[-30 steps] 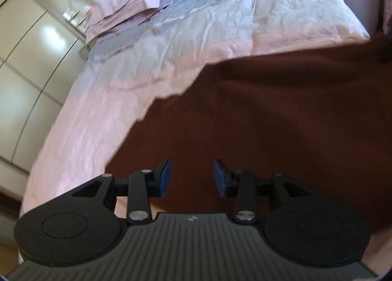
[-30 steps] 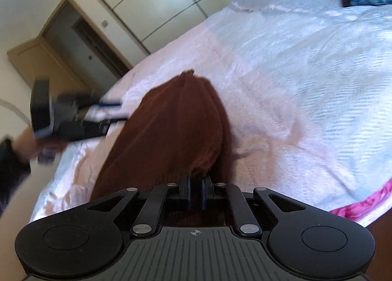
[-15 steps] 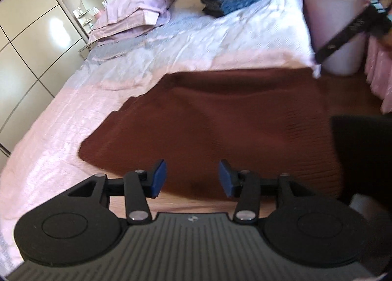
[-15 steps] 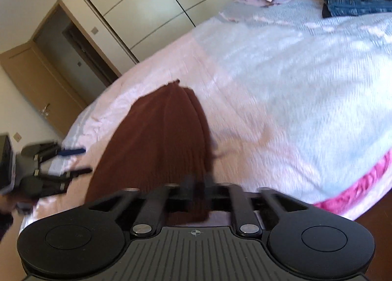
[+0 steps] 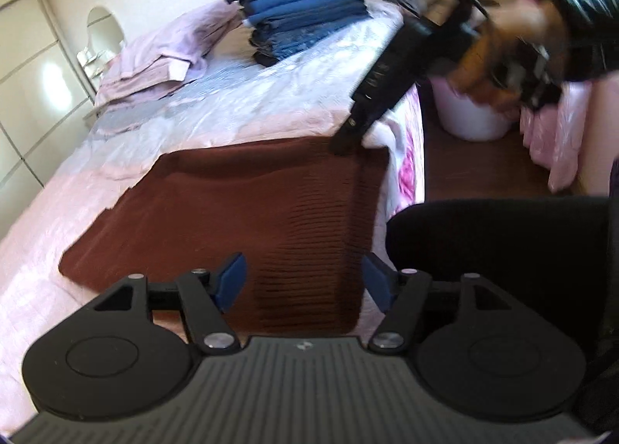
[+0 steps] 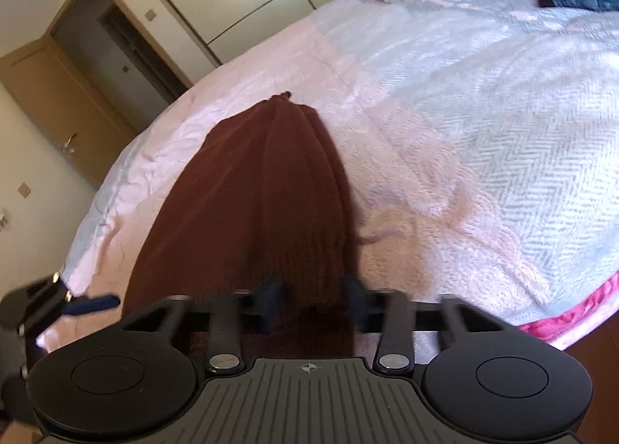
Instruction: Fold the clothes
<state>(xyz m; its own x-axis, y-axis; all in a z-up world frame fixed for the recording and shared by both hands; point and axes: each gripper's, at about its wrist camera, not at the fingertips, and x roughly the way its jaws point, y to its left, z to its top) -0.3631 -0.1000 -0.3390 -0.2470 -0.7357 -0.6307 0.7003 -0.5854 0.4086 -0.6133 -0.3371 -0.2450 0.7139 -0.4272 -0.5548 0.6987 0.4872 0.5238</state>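
Brown knit garment (image 5: 240,208), spread flat at the bed's (image 5: 271,96) near edge, by its right-hand corner.

Left gripper (image 5: 305,281): jaws wide, holding nothing, hovering over the near hem. Right gripper (image 6: 313,297): jaws apart astride the far hem, cloth between them unpinched; blurred. Stack of folded clothes (image 5: 301,7) at the far corner; pink bedding (image 5: 162,53) beside it. Step, as judged: garment laid out between folds. Next calls for both jaws pinching edges evenly.
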